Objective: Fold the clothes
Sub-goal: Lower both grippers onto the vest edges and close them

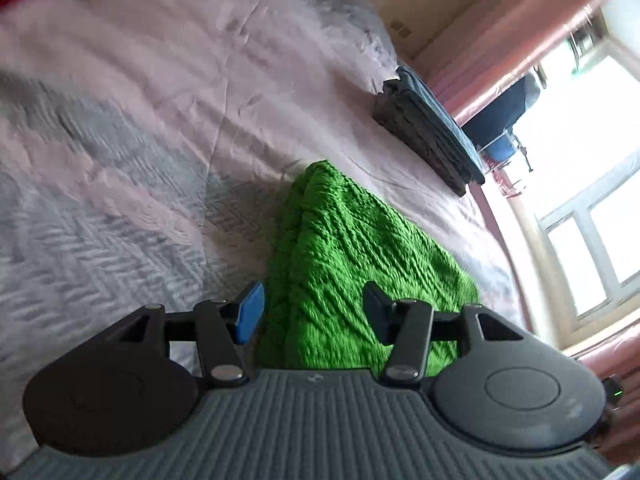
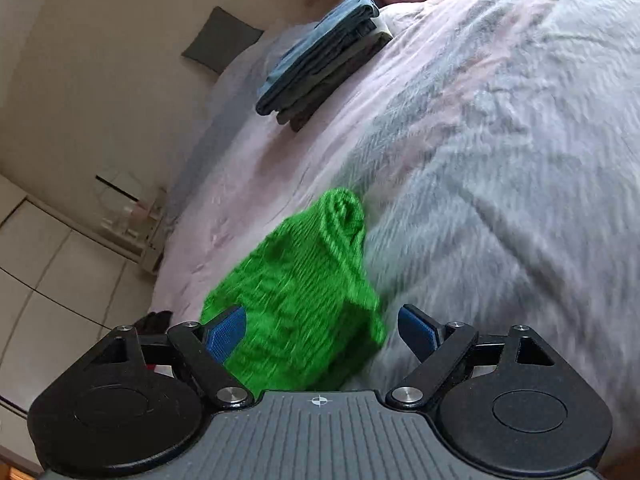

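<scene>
The green knit garment (image 1: 360, 264) lay bunched on the bed (image 1: 168, 92) directly ahead of both my grippers. My left gripper (image 1: 312, 312) had its jaws apart, framing the knit without pinching it; my right gripper (image 2: 322, 334) was likewise spread wide over it. Beyond sat a stack of folded clothes (image 2: 324, 60). I judged the fold nearly finished; next I needed to clamp the bundle's edges and carry it there.
</scene>
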Demonstrator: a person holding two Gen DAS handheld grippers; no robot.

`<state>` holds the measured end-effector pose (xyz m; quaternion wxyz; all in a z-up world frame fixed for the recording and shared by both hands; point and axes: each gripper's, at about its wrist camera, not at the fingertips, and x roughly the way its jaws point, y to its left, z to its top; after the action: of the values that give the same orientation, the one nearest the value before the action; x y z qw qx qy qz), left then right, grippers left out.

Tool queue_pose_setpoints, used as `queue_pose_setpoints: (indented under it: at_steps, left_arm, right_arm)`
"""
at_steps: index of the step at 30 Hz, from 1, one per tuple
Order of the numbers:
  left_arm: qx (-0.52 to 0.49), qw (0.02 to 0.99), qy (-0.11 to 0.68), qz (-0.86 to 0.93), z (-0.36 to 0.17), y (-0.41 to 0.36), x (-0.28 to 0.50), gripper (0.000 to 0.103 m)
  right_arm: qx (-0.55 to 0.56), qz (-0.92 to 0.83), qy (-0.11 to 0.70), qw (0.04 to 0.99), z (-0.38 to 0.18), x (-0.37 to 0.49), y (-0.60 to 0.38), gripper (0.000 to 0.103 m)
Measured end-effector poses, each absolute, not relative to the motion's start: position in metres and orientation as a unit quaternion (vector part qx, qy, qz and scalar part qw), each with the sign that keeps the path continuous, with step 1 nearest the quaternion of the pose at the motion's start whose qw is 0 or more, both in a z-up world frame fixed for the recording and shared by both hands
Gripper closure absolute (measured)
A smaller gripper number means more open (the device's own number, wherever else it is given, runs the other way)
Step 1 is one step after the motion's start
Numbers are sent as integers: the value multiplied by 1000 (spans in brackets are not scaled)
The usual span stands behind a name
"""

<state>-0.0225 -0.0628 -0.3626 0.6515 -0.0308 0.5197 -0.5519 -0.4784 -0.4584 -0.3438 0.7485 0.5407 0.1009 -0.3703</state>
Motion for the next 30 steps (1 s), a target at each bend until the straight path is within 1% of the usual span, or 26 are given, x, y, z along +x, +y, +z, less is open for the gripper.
queue_pose_setpoints:
  at_steps: [6, 8, 10, 11, 12, 14, 16, 17, 18, 19, 20, 21, 22, 23, 24, 30]
  left_arm:
    - [-27, 626, 552, -550, -386, -76, -10, 54]
    - [-32, 614, 558, -557, -387, -71, -10, 57]
    - [-38, 602, 563, -565, -388, -66, -11, 60]
    - [-43, 596, 565, -569, -388, -63, -12, 63]
    - [-48, 590, 567, -573, -387, -60, -12, 65]
    - [-56, 579, 570, -580, -386, -56, -13, 65]
    - [-41, 579, 571, -580, -389, -61, -17, 65]
    - [-34, 581, 572, -578, -391, -64, -20, 65]
    - [-34, 582, 573, -577, -393, -65, -20, 66]
    - [-43, 581, 572, -578, -394, -65, -20, 70]
    - [-51, 577, 572, -581, -393, -64, -20, 80]
    - [-59, 573, 572, -584, -393, -63, -19, 86]
    - [-60, 574, 568, -587, -391, -62, -19, 87]
    - [-57, 575, 562, -591, -390, -62, -19, 92]
    - [-54, 576, 557, -596, -388, -61, -19, 93]
    - [-60, 595, 526, -604, -380, -56, -14, 96]
  right_arm:
    - [542, -379, 117, 741, -346, -473, -476, 18]
    - [540, -382, 120, 740, -347, -472, -469, 18]
    - [545, -381, 117, 737, -350, -473, -460, 30]
    - [553, -379, 115, 733, -354, -474, -456, 39]
    - [558, -378, 112, 731, -356, -474, -453, 40]
    - [561, -375, 109, 730, -360, -472, -448, 40]
    - [559, -377, 112, 730, -363, -469, -444, 41]
    - [560, -374, 110, 731, -364, -467, -443, 52]
    - [562, -374, 108, 730, -366, -466, -443, 68]
    - [564, -377, 108, 727, -368, -466, -443, 71]
    - [566, -380, 109, 723, -369, -466, -443, 76]
    - [568, -382, 107, 722, -370, -467, -443, 88]
    - [567, -383, 104, 722, -370, -468, -441, 92]
    - [565, -383, 103, 724, -370, -469, -439, 93]
    - [561, -383, 102, 726, -369, -469, -437, 94]
    - [544, -371, 98, 746, -360, -464, -425, 97]
